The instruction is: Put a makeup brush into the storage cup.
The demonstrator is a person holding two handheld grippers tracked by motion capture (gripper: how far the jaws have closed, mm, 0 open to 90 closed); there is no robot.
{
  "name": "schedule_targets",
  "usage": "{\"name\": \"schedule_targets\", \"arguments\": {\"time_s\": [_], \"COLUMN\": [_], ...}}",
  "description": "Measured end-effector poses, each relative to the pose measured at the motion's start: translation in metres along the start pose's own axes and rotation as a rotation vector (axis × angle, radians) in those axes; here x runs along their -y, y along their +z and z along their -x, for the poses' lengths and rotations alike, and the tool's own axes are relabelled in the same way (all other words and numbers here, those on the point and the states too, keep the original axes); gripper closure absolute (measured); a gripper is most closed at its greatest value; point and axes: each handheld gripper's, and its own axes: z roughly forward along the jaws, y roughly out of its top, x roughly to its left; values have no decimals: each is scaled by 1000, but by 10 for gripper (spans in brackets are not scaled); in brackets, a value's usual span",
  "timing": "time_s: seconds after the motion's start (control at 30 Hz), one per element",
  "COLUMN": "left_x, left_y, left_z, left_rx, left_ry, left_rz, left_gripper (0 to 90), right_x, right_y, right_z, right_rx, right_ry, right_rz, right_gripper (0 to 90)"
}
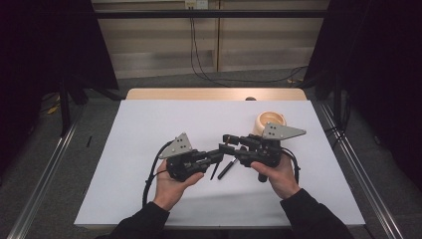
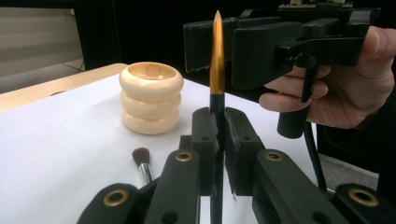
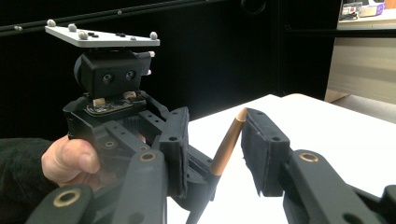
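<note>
left gripper [image 2: 217, 140] clamps brush [image 2: 217, 70] between right gripper [image 3: 212, 154] jaws.

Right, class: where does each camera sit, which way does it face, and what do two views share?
High view: above the person's side, looking forward and down at the table; forearms show.
Left gripper view: on the left claw, facing the right claw; own jaws.
Right gripper view: on the right claw, facing the left; own jaws.
Both gripper views share the gold-tipped stick.

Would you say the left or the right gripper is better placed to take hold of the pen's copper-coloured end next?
Right: the right gripper has open jaws either side of the pen, which the left gripper clamps upright by its dark lower part.
</note>
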Motion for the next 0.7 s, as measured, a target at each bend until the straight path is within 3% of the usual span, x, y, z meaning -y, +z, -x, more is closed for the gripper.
{"name": "schedule_targets", "arguments": {"time_s": [0.27, 0.47, 0.7], "left_x": [0, 1, 2], "left_y": [-1, 0, 2], "left_z": [-1, 1, 1], "left_rx": [4, 7, 7], "left_ry": [1, 3, 8], "left_rz": [-3, -3, -10], "left_gripper": [835, 838, 838], "right_x": [3, 4, 4], "right_y": [2, 3, 4], "right_z": [1, 2, 2], "right_rx": [-10, -21, -28], "right_ry": [25, 48, 46], "right_rz": [-21, -25, -30], "right_gripper": [691, 829, 841]}}
